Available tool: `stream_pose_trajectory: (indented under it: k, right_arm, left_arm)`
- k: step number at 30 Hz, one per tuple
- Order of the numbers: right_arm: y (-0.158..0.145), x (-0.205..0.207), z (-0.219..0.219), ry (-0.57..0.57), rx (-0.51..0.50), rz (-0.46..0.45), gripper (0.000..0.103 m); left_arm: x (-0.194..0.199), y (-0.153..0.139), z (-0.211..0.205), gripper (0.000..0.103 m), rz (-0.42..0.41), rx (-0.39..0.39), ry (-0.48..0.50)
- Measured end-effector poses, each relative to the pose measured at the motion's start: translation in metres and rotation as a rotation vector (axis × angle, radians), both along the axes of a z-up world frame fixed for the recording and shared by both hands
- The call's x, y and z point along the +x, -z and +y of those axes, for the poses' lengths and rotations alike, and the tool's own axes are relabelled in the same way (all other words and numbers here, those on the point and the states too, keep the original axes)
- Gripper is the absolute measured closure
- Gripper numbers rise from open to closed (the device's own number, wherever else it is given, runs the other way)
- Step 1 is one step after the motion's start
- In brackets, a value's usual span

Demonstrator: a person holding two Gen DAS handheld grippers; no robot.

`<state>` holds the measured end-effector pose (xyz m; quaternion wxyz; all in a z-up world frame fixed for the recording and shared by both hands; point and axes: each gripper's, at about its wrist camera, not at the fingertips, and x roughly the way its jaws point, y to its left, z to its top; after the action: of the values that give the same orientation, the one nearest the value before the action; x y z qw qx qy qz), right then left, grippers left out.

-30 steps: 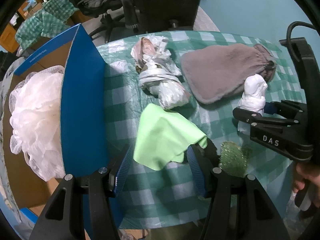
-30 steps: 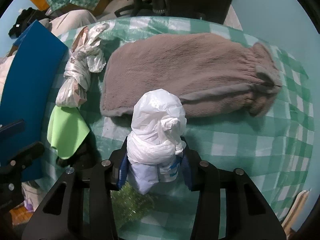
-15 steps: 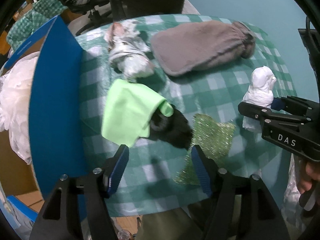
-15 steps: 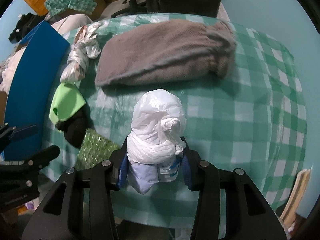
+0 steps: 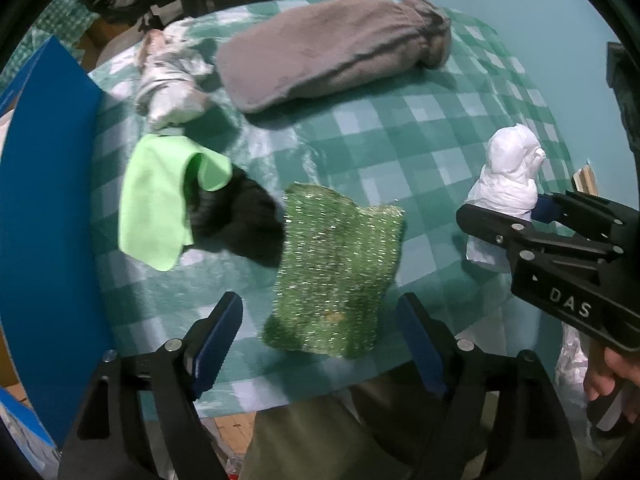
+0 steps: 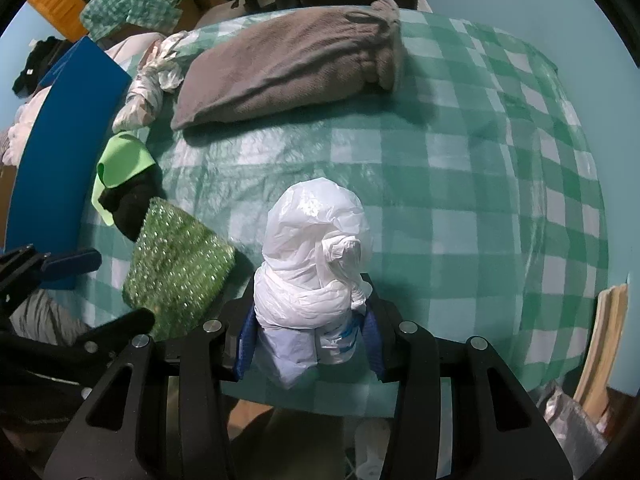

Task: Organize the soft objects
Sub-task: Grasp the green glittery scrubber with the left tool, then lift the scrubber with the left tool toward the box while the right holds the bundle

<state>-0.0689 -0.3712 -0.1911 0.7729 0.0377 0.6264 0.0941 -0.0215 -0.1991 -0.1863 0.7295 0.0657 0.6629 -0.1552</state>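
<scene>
We see the left gripper (image 5: 320, 340), fingers apart, nearest the green scouring cloth (image 5: 336, 272) at lower centre, long axis toward upper frame; right gripper (image 6: 308, 336) clamps the knotted white bag (image 6: 316, 276).

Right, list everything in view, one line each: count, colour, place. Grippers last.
mitt: one, grey, far side of the table.
knotted bag: one, silvery white, left of the mitt.
cloth: one, light green, near the blue flap, partly over the black item.
black item: one, black, soft, between cloth and scrubber; exact kind unclear.
scrubber: one, glittery green, near table edge.
white bag: one, white, bundled, in the right gripper.
tablecloth: one, green-and-white check, covers the table.
flap: one, blue, box side at the left.
left gripper: open, above the scrubber's near end.
right gripper: shut on the white bag.
</scene>
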Motion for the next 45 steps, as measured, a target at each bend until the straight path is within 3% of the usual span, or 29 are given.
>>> stream_pose_trajectory:
  k: [13, 19, 27, 33, 36, 45]
  right_arm:
    - [-0.002, -0.007, -0.008, -0.022, -0.012, 0.003, 0.059]
    - [-0.003, -0.006, -0.006, -0.036, -0.015, 0.006, 0.059]
    - [-0.002, -0.009, -0.001, -0.048, -0.024, 0.003, 0.059]
    - [-0.002, -0.013, 0.003, -0.049, -0.024, -0.004, 0.059]
    - [-0.005, -0.014, 0.004, -0.053, -0.022, -0.012, 0.059]
    - [-0.021, -0.007, 0.007, -0.075, -0.036, -0.053, 0.059]
  left_arm:
    - [0.005, 0.045, -0.025, 0.022, 0.073, 0.046, -0.051]
    - [0.002, 0.047, -0.018, 0.023, 0.062, 0.028, -0.075]
    - [-0.009, 0.031, -0.01, 0.055, 0.005, 0.078, -0.056]
    - [-0.014, 0.025, -0.01, 0.076, 0.014, 0.062, -0.057]
    - [-0.018, 0.018, -0.005, 0.081, 0.016, 0.046, -0.056]
    - [-0.028, -0.015, 0.012, 0.082, -0.073, 0.059, 0.004]
